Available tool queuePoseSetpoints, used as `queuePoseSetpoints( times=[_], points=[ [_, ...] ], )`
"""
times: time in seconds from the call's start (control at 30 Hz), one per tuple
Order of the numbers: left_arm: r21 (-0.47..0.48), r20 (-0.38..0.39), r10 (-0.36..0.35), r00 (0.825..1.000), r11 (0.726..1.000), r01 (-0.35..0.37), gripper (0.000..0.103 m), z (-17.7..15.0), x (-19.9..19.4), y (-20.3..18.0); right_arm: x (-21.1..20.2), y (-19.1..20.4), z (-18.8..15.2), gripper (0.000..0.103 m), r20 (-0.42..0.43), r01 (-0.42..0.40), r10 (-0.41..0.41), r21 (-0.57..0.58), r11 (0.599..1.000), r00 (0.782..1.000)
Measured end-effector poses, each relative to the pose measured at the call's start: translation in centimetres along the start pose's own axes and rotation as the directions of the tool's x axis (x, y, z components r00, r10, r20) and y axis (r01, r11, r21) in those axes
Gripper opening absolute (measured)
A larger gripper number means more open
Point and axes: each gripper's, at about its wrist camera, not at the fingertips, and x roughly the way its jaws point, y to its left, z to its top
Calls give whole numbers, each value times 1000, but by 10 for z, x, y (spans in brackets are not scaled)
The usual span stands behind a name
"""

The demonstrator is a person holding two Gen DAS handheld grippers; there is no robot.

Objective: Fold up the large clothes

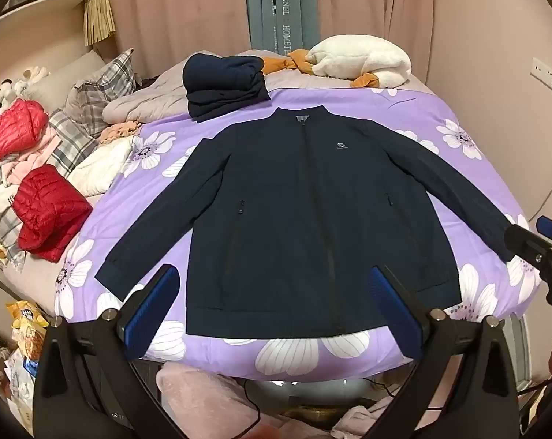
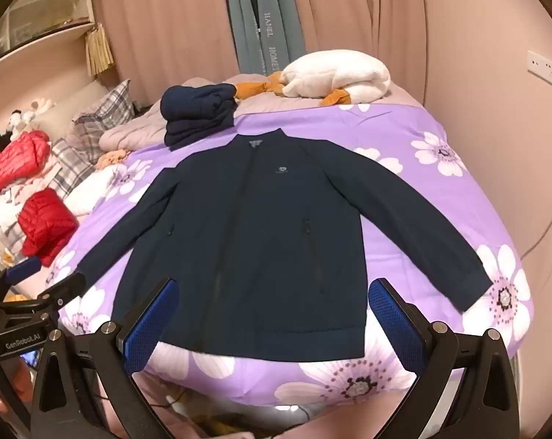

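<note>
A: Well, from the left wrist view, the navy jacket (image 1: pixel 312 219) lies flat and zipped on the purple flowered quilt (image 1: pixel 440 139), sleeves spread. The left gripper (image 1: pixel 276 311) hangs above the hem, fingers apart, holding nothing.

B: Risk there?

A: The fabric looks slick; pinch only the top layer and I'd expect the front to lift off the back and the fold to go crooked.

B: And the right wrist view?

A: The right gripper (image 2: pixel 272 318) is also spread wide and empty, near the hem. The folded dark stack (image 2: pixel 199 115) sits just beside the collar, so a fold carried upward could knock it.
</note>
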Motion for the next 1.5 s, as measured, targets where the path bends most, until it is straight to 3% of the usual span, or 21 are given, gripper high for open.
queuePoseSetpoints(
  times=[0.17,1.5],
  points=[
    [-39,0,-33,999,999,33,103,-1,1,17,1,1,1,102,6,0,0,1,1000,1000],
    [-8,5,38,999,999,-38,103,-4,14,22,15,10,3,102,-23,-12,12,-5,1000,1000]
  ],
)
